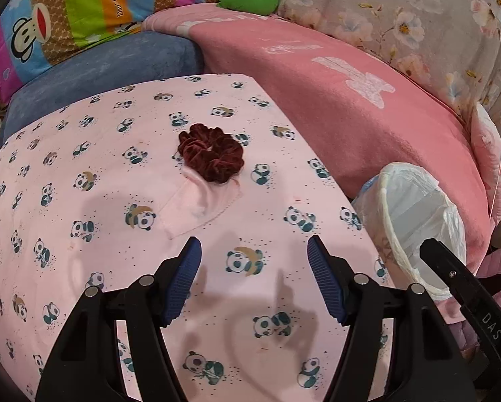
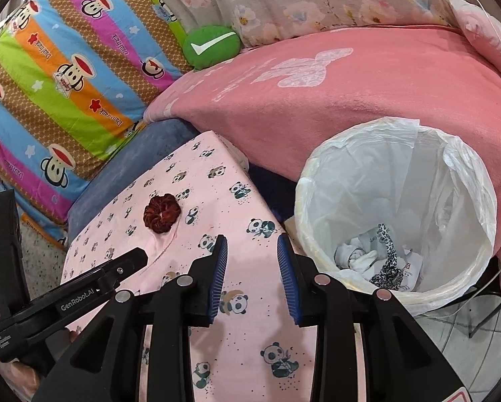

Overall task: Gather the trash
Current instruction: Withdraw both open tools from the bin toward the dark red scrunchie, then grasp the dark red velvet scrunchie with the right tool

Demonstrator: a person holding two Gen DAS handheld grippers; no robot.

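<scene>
Two hand-held grippers are over a pink panda-print cloth [image 1: 83, 154] that covers a raised surface. At the far left lies a striped cartoon pillow [image 1: 59, 16], with a blue cushion [image 1: 116, 67] in front of it. On the cloth, a dark red velvet scrunchie [image 1: 211, 154] rests on a small pink piece of fabric [image 1: 200, 207]. The left hand-held gripper [image 1: 254, 251] is released, its blue pads wide apart with nothing between them; the scrunchie lies ahead of it, a little to the left of its line, not touching. The right hand-held gripper [image 2: 252, 251] is also released, with a narrower gap and only the cloth under it; in its view the scrunchie [image 2: 161, 213] is ahead and to the left, apart from the fingers. To the right stands a trash bin [image 2: 478, 261] with a white bag liner, near the cloth's edge. Inside it are crumpled white paper [image 2: 354, 254] and a leopard-pattern item [image 2: 389, 261]. Behind is a pink blanket [image 2: 350, 107].
</scene>
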